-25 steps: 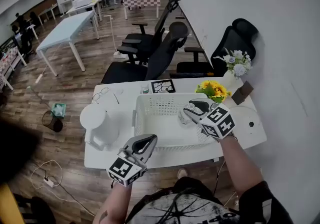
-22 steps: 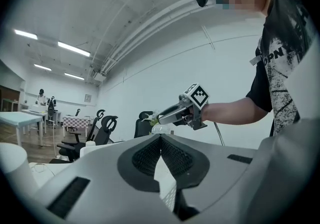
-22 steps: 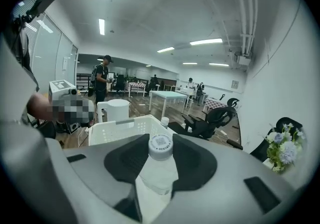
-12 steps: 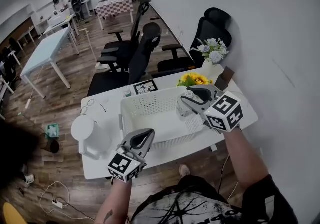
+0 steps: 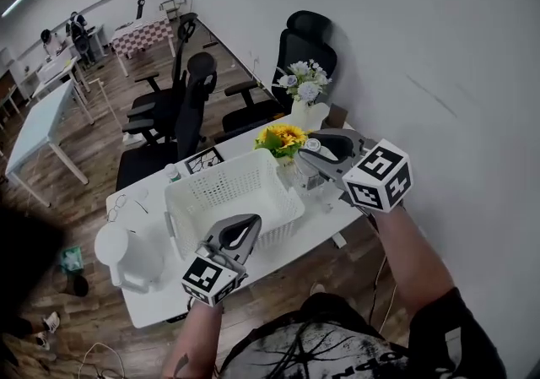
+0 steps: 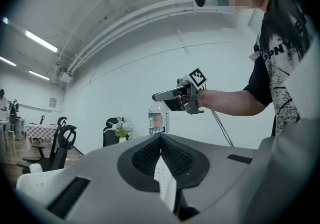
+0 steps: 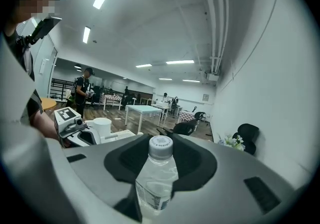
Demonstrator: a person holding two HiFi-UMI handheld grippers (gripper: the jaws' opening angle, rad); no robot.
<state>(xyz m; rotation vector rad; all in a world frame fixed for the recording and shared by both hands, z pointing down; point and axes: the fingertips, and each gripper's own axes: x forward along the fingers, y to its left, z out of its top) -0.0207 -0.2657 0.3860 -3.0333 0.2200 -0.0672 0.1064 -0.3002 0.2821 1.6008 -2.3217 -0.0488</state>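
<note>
My right gripper (image 5: 315, 153) is shut on a clear water bottle (image 5: 310, 159) with a white cap and holds it upright in the air. It hangs just right of the white plastic basket (image 5: 226, 197), beside the sunflowers (image 5: 283, 137). The right gripper view shows the bottle (image 7: 157, 180) clamped between the dark pads, cap up. My left gripper (image 5: 239, 232) is shut with nothing in it, low at the basket's front wall. The left gripper view shows the two pads (image 6: 150, 155) meeting, and beyond them the right gripper (image 6: 172, 99) and the bottle (image 6: 158, 118).
The white table (image 5: 160, 289) also carries a white jug (image 5: 116, 252) at its left end, a small bottle (image 5: 173, 172), a marker card (image 5: 205, 160), glasses (image 5: 118, 200) and a vase of white flowers (image 5: 304, 86). Black office chairs (image 5: 177, 107) stand behind it. A white wall is at the right.
The right gripper has lifted the bottle from over the basket's right part and carried it right, past the rim, towards the sunflowers. The left gripper has stayed at the basket's front.
</note>
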